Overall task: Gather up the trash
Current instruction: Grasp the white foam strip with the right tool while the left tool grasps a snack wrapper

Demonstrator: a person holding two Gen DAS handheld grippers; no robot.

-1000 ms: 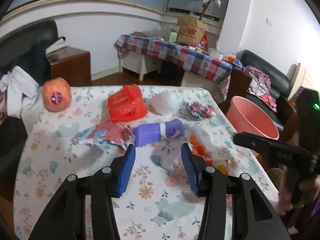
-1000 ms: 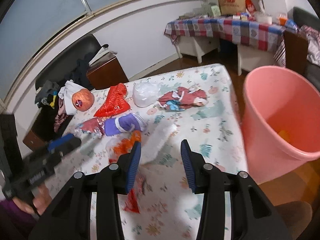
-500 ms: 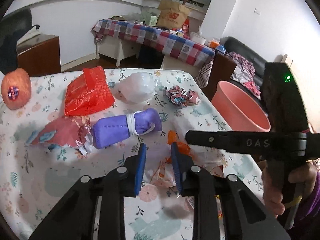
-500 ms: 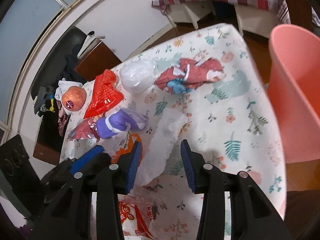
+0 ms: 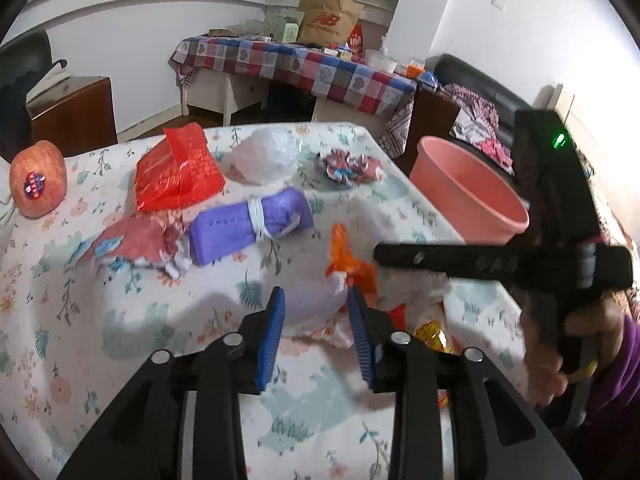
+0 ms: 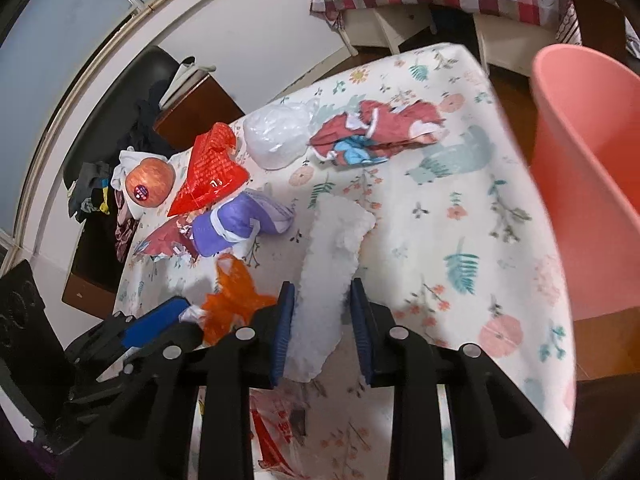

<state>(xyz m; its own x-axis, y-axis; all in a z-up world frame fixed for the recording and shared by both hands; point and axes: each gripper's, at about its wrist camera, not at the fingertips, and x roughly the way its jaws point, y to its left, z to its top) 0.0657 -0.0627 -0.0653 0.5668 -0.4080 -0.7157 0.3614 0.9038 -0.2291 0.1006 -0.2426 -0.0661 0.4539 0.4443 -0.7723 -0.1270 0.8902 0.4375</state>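
1. Since half a second ago, the left claw has been moved forward onto an orange-and-white bag, and the right claw has been brought down over the white foam sheet, which earlier lay just ahead of its tips.
2. Left claw: the bag's white bulge is seen between the blue pads, apparently touching both. Whether it is clenched firmly cannot be told.
3. Right claw: the sheet is straddled by the pads; the jaws stand partly apart, and whether a grasp has been made cannot be told.
4. Ahead and right of the right claw, the pink bin stands beside the table edge.
5. Beyond both claws, other trash is left: purple bundle, red bag, clear bag, crumpled wrapper.
6. Judgement: both jaws should be closed fully before lifting. The foam looks light and stiff; it is best gripped near its middle so it does not pivot. The bag looks slippery; gathered folds should be pinched, not a single layer.
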